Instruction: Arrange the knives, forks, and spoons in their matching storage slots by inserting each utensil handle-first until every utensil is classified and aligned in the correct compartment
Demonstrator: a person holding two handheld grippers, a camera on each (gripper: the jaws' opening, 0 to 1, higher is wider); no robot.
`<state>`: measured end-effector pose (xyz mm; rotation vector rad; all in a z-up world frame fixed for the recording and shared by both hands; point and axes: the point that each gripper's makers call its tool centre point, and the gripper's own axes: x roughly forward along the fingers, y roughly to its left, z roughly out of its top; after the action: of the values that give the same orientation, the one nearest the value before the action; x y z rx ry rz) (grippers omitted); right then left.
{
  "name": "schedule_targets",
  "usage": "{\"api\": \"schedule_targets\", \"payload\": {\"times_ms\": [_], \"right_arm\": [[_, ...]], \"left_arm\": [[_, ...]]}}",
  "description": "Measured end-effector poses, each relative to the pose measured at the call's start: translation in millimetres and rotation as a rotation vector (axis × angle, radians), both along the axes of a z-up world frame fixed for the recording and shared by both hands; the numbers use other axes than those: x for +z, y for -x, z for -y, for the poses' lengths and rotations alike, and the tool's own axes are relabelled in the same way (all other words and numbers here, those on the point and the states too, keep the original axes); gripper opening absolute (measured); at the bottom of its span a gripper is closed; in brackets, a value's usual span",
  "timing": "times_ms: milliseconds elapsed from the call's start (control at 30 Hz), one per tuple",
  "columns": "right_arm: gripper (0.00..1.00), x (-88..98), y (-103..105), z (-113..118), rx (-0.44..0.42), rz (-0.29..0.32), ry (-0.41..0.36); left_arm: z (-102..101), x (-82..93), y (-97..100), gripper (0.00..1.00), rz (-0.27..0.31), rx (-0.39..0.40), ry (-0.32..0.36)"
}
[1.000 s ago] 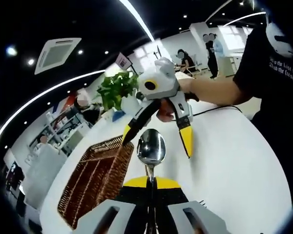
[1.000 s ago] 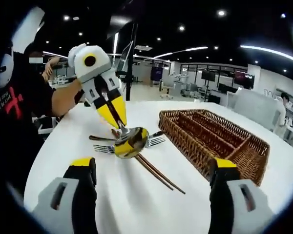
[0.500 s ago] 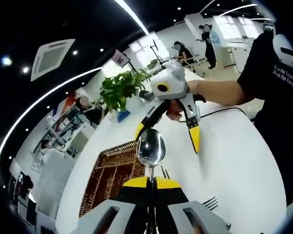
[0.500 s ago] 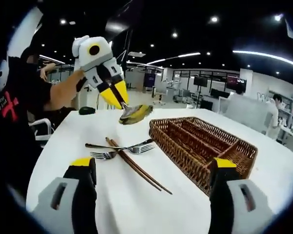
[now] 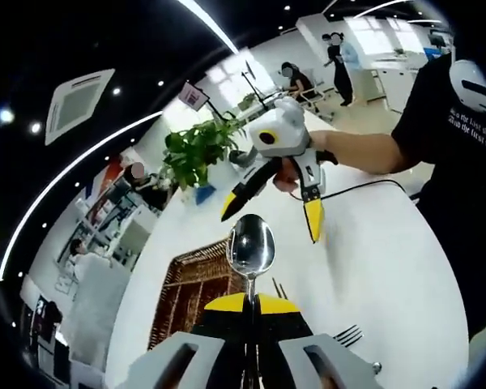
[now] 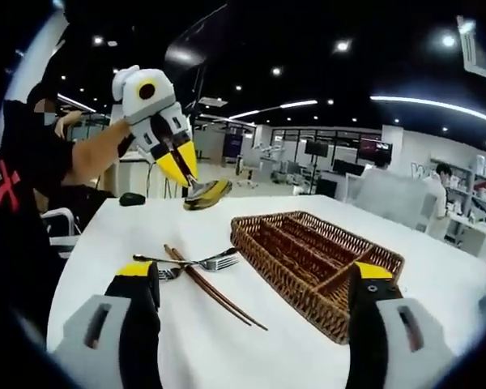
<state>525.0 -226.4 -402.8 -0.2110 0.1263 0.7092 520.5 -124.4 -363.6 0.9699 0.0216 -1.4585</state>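
The left tongs [image 6: 188, 180] clamp one spoon [image 6: 207, 194] above the wicker tray [image 6: 312, 259], the right tongs [image 6: 251, 284] gape unladen, and forks [image 6: 196, 263] beside the tray remain unsorted.

left gripper view: raised above desk [image 5: 373, 267], facing the person, tilted | right gripper view: low over desk [image 6: 251, 356], facing wicker tray [image 6: 316, 263] nearby | shared: desk, tray [image 5: 190, 292], forks

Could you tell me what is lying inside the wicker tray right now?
The compartments of the wicker tray that face the right gripper view look empty. The near wall hides part of the nearest compartment's floor.
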Motion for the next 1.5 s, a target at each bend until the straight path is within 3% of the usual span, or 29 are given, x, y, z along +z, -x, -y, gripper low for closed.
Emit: {"api": "schedule_targets", "payload": {"times_ms": [67, 133, 233, 467, 733, 900, 1100, 1367, 1500], "right_arm": [[0.99, 1.4, -2, 4, -0.018, -0.009, -0.008], [0.99, -3.1, -8, 16, -0.103, -0.080, -0.051], [0.99, -8.2, -16, 30, -0.176, -0.092, -0.038], [0.99, -1.8, -17, 38, -0.204, -0.073, -0.058], [0.99, -4.0, -16, 34, -0.203, -0.076, -0.036], [0.99, -2.7, -16, 35, -0.199, -0.074, -0.041], [0.99, -7.6, -15, 32, -0.189, -0.096, -0.043], [0.99, -2.6, -15, 30, -0.181, -0.064, -0.035], [0.99, -5.5, -16, 24, -0.163, -0.077, -0.050]], "left_arm": [[0, 2.9, -1.7, 0.01, 0.008, 0.003, -0.004], [-1, 3.8, -3.9, 0.01, 0.013, 0.007, -0.007], [-2, 2.9, -10.5, 0.01, 0.019, 0.022, -0.006], [-4, 1.9, -14.9, 0.01, 0.024, 0.030, -0.009], [-5, 4.9, -16.3, 0.01, 0.035, 0.013, -0.015], [-4, -3.3, -22.6, 0.01, 0.033, 0.008, -0.016], [1, -14.0, -35.9, 0.01, 0.033, 0.016, -0.015], [6, -25.7, -58.1, 0.01, 0.046, 0.020, -0.033], [9, -27.0, -70.6, 0.01, 0.045, 0.022, -0.038]]}}
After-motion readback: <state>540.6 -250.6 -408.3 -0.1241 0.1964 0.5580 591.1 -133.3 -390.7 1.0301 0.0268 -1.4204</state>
